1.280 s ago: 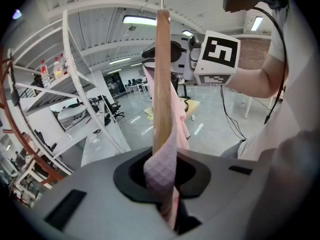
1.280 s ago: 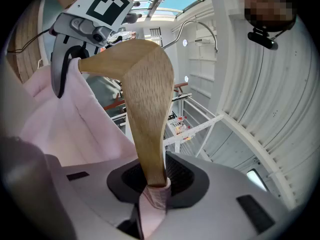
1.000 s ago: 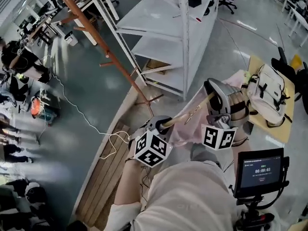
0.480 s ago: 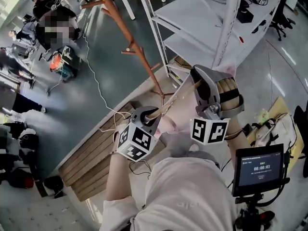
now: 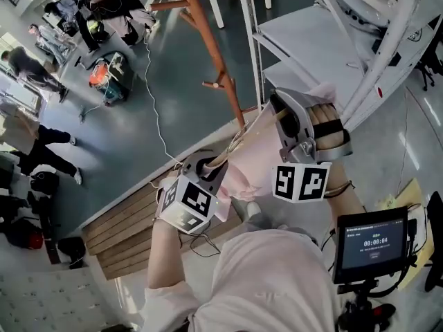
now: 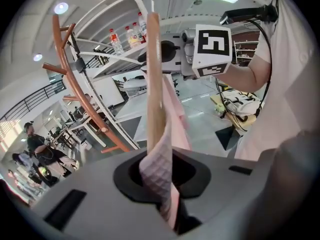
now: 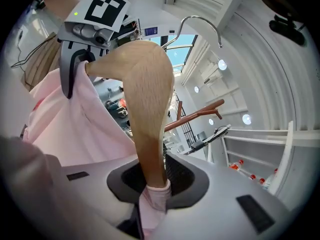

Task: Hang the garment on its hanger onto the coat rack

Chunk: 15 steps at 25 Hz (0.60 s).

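Nearer now, the coat rack (image 5: 217, 61) stands upper centre; my left gripper (image 6: 160, 184) and right gripper (image 7: 152, 191) pinch the hanger (image 7: 147, 94) ends through the garment (image 7: 70, 124).

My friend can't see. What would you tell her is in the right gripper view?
The right gripper is shut on one end of a wooden hanger with a pink garment draped on it. The left gripper holds the far end, the metal hook curves above, and a brown coat rack shows behind.
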Motion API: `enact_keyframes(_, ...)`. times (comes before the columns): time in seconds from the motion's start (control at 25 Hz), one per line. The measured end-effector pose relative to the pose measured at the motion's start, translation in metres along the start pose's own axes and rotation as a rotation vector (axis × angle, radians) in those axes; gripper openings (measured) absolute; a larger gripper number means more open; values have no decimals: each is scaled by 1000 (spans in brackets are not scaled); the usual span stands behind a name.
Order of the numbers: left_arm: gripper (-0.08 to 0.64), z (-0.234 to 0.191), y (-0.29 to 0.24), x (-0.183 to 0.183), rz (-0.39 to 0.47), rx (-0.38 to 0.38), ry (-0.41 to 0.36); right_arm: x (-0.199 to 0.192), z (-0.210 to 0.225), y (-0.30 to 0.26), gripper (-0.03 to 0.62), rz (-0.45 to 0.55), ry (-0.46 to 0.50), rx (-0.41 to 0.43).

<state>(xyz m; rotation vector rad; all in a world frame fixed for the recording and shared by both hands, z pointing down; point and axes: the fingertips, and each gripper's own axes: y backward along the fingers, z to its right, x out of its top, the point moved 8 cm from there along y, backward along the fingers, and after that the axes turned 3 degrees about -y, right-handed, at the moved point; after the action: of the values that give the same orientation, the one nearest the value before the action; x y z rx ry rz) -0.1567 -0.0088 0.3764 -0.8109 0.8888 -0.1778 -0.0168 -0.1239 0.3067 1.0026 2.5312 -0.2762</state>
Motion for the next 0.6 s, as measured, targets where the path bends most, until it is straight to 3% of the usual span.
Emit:
enact_keyframes(0.4,44,-117,15,22,17,99,-80,28,56,-107,72,40,-56,6)
enact_keyframes(0.6,44,-159,13,34,-4,139,-74,34,79,-156,72,86,-34,38)
